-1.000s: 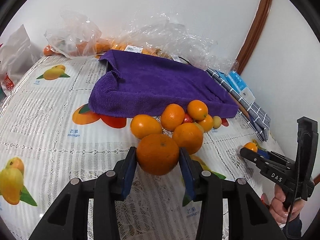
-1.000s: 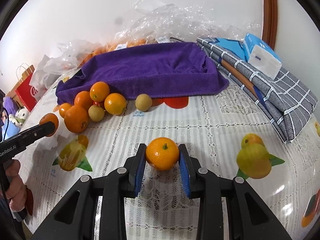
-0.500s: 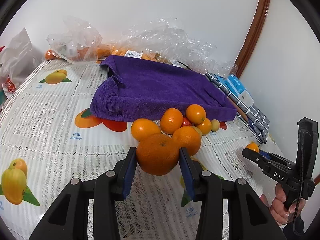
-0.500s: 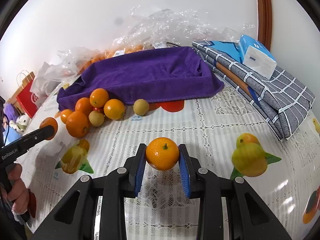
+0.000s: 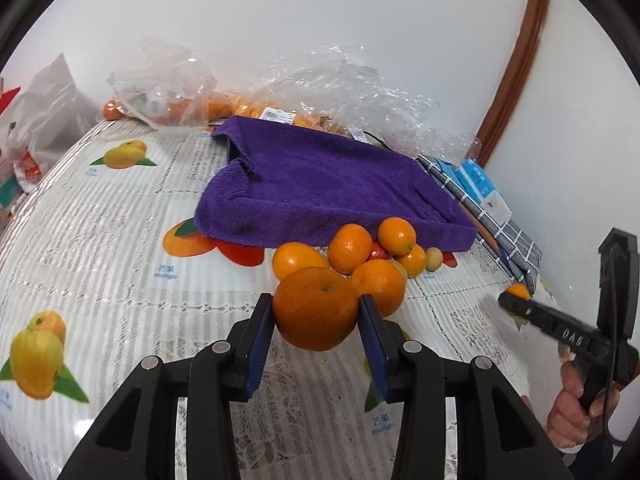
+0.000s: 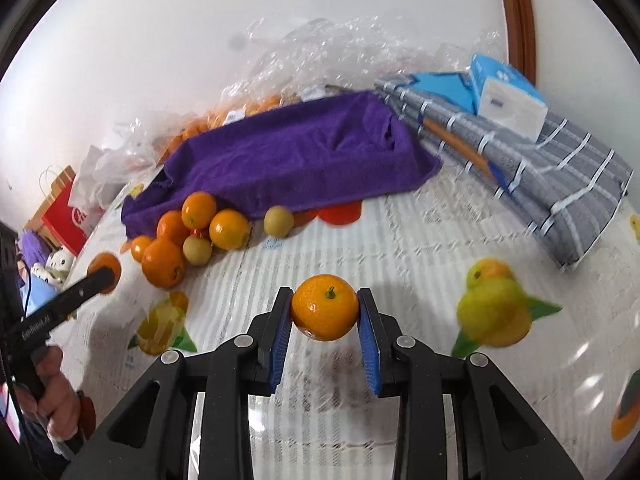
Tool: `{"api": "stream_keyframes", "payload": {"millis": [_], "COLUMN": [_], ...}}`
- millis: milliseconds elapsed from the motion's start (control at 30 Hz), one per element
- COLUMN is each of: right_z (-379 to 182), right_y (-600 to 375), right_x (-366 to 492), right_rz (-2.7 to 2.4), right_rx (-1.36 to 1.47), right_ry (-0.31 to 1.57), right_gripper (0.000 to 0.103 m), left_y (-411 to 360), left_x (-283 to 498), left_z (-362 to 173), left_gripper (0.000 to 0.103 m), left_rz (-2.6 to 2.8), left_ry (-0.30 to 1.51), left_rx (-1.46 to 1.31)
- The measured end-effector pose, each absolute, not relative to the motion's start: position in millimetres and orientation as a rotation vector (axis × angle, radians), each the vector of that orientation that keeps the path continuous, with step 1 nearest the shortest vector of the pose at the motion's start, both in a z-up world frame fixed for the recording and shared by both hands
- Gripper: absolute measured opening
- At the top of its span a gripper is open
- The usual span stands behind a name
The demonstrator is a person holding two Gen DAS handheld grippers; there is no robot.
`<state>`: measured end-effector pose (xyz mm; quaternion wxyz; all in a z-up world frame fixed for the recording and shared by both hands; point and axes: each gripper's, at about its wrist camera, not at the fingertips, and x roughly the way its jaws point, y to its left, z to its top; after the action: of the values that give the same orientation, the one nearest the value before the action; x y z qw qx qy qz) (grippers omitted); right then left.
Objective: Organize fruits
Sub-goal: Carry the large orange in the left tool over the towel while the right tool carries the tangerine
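Note:
My left gripper (image 5: 316, 316) is shut on a large orange (image 5: 315, 308) and holds it above the tablecloth. My right gripper (image 6: 325, 314) is shut on a smaller orange (image 6: 325, 307), also held above the cloth. A pile of several oranges (image 5: 352, 242) (image 6: 199, 210) and small yellow-green fruits (image 6: 279, 221) lies at the near edge of a purple towel (image 5: 320, 176) (image 6: 296, 152). The right gripper also shows in the left wrist view (image 5: 516, 304), and the left gripper shows in the right wrist view (image 6: 102, 276).
A fruit-print tablecloth (image 5: 100, 240) covers the table. Clear plastic bags with more oranges (image 5: 168, 92) lie against the wall behind the towel. A folded grey checked cloth (image 6: 560, 176) with a blue tissue pack (image 6: 508, 96) lies to the right. A red bag (image 6: 66, 208) stands at the far left.
Both grippers have risen and drawn back a little with their oranges still held. The right gripper's view has tilted. The fruit pile and towel have not moved.

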<state>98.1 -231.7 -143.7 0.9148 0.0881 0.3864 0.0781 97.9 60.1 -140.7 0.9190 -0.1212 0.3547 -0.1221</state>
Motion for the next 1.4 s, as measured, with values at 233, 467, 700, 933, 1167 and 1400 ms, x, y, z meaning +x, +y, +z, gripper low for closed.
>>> {"api": "stream_keyframes", "payload": {"millis": [233,467,700,933,1167,1400], "right_z": [-99,-70,-58,-53,-63,-87], "right_y": [-230,-217,-202,-192,-188,-190], "right_x": [113,132,167,203,239,264], "right_rz": [0.155,0.176,0.199,0.197,0.197,0.189], "right_rx": [0.131,0.102,0.067,0.04,0.056,0.081], "right_ry": [0.725,0.672,0.644,0.614,0.614,0.642], "right_gripper": [0.032,0.032,0.032,0.032,0.032,0.032], "left_y": [59,64,68,66,64,58], "left_x": [99,133,172,211,246,265], "left_z": [-95,-64,-53,-52,-68,-99], "left_gripper": [0.04,0.04,0.04,0.04,0.04,0.04], "left_rz": [-0.257,-0.198,-0.173,-0.17,-0.142,-0.14], "left_ry": [0.646,0.627,0.592,0.581,0.607,0.651], "left_rx": [-0.231,-0.218,-0.238,-0.249,-0.262,-0.247]}}
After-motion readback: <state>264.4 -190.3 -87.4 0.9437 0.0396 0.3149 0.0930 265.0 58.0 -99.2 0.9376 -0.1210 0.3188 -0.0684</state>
